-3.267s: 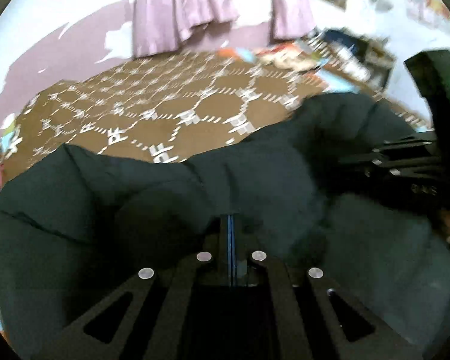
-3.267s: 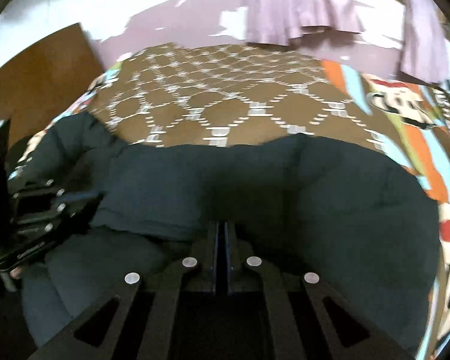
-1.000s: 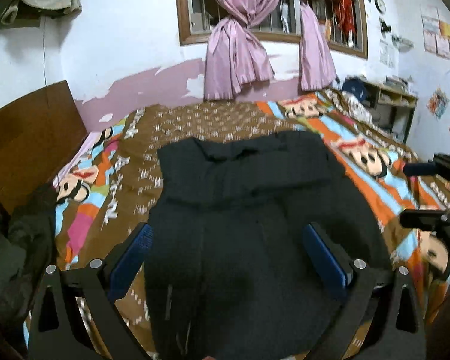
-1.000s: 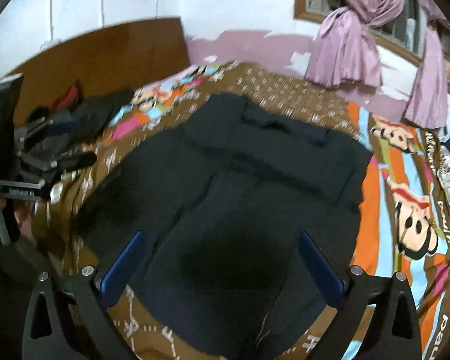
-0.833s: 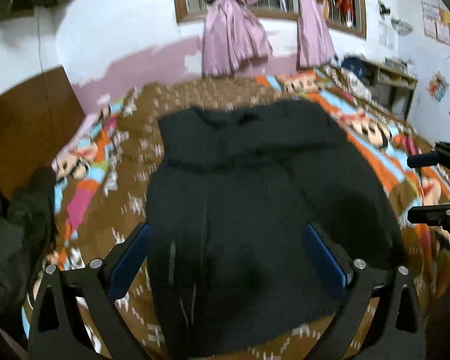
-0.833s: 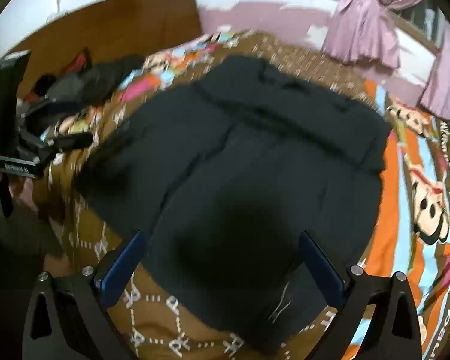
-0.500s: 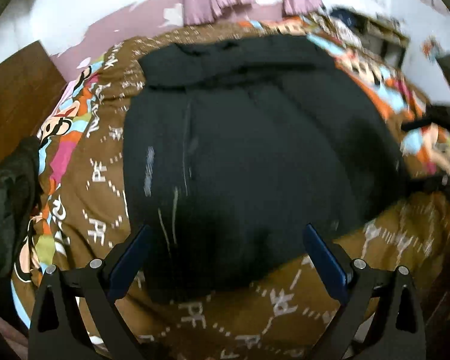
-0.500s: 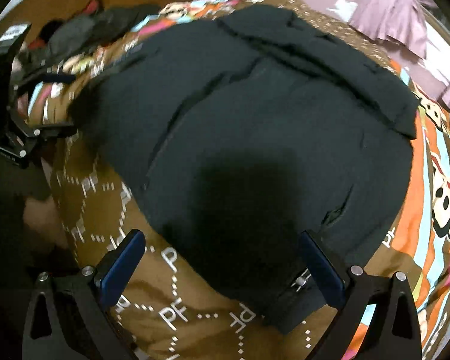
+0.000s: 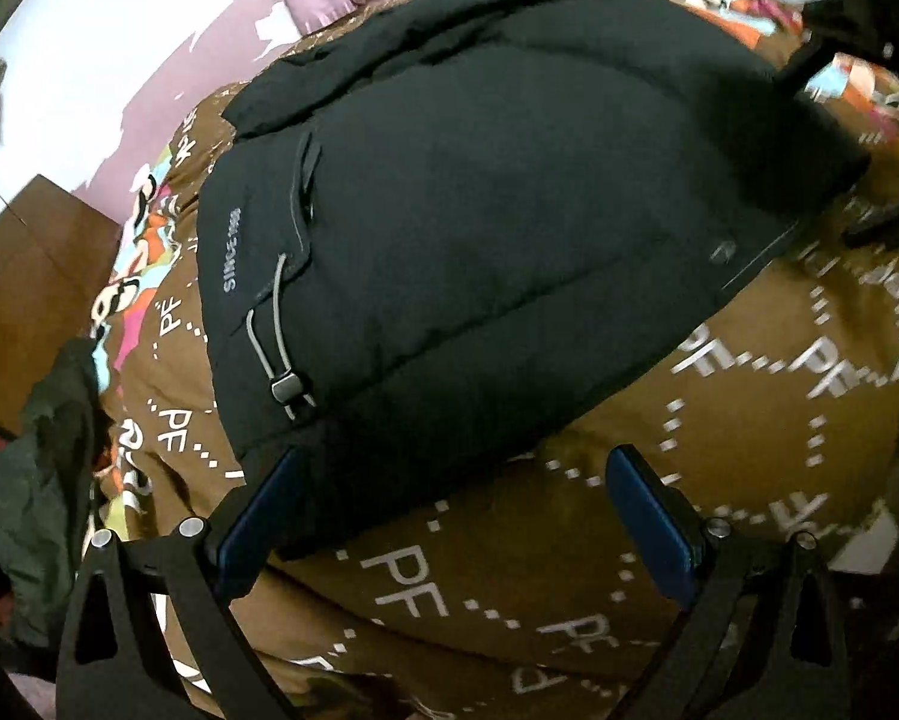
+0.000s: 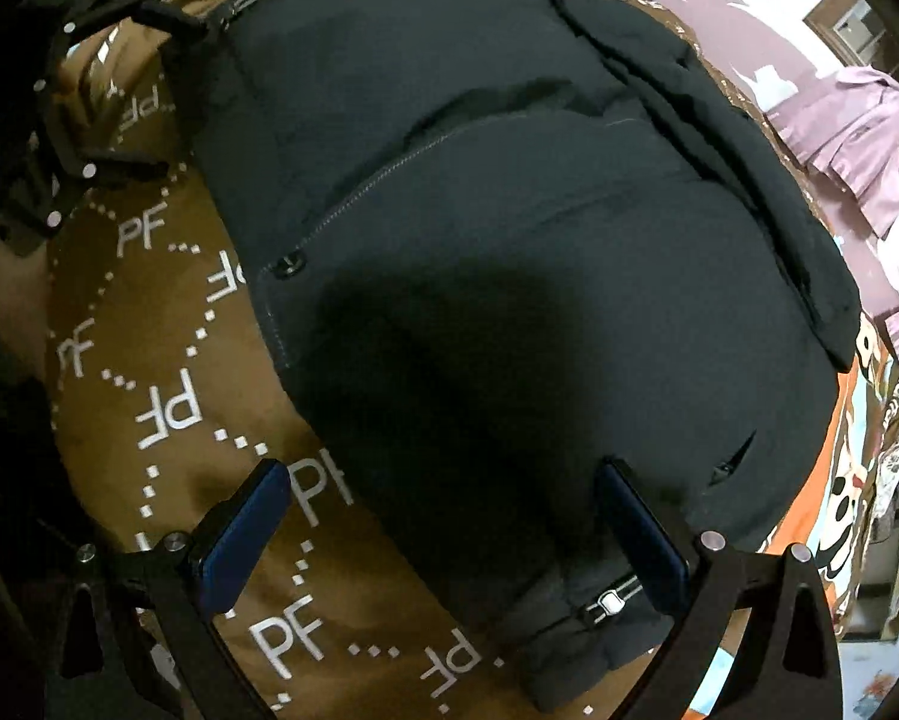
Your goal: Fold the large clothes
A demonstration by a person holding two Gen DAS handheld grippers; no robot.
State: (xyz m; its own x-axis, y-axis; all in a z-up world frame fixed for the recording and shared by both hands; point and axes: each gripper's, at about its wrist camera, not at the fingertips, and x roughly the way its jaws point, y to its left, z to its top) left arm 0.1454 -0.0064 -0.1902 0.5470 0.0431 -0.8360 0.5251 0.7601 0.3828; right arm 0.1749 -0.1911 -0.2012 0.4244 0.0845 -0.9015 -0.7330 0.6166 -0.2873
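A black padded jacket (image 9: 509, 210) lies spread flat on a brown blanket with white "PF" letters (image 9: 749, 420). My left gripper (image 9: 449, 516) is open just above the blanket, and its left blue pad touches the jacket's near hem corner, close to a grey drawcord toggle (image 9: 287, 387). In the right wrist view the same jacket (image 10: 539, 240) fills the middle. My right gripper (image 10: 443, 534) is open and low over the other near hem corner, which lies between its pads with a small white toggle (image 10: 608, 600). Neither gripper holds anything.
A heap of dark clothes (image 9: 35, 480) lies at the bed's left edge by a wooden headboard (image 9: 11, 300). Pink curtains (image 10: 857, 138) hang on the far wall. The left gripper's fingers (image 10: 167, 21) show at the jacket's far side. A cartoon-print sheet (image 10: 851, 480) borders the blanket.
Both grippers were shut on the jacket, then let go and drew back with it laid flat. Since half a second ago both have dropped low and close to its near hem.
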